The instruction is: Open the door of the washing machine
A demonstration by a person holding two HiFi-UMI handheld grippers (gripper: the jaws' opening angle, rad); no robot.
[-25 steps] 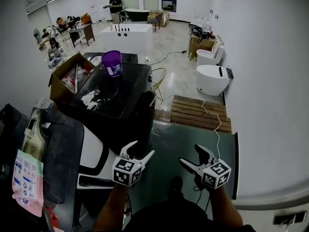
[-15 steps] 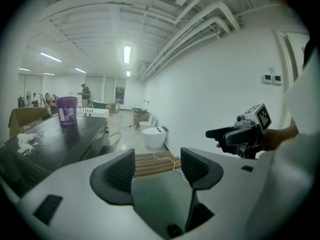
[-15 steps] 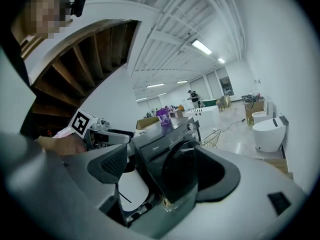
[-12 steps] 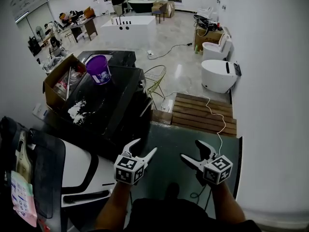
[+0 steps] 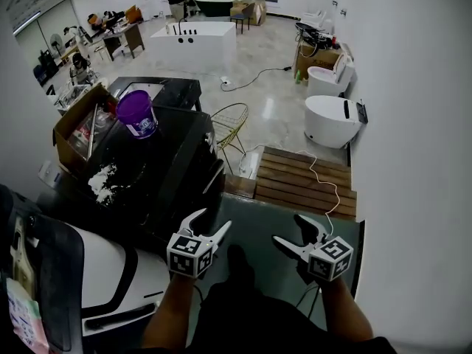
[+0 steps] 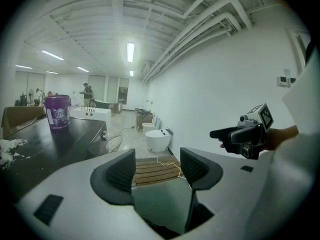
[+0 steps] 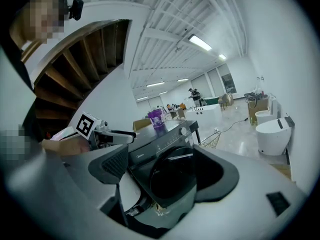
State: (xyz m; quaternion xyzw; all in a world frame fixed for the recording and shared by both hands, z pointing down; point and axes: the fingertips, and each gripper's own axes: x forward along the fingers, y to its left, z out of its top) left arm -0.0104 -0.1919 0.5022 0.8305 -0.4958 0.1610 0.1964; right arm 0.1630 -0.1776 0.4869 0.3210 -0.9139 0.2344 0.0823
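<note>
A box (image 5: 74, 127) sits at the far left, just beside the black washer (image 5: 173, 150). The washer's top bears a purple tub (image 5: 137, 113) and a spill of white powder (image 5: 99, 183). Its round door (image 7: 172, 176) is on the front face, plain in the right gripper view, and it lies flush and shut. Near the washer's front corner the left claw (image 5: 209, 222) hangs in air, jaws wide with nothing between them. Right of it, the right claw (image 5: 287, 229) is likewise wide and empty. The door shows through the gap of its jaws but well beyond them, untouched. Further right lie a wooden pallet (image 5: 306, 179) and a toilet (image 5: 328, 120) by the wall. As I judge it, the task is barely begun. Neither claw has reached the washer, nothing is gripped, and the whole pull of the door is left. The likely next step is to bring one claw to the door's edge.
</note>
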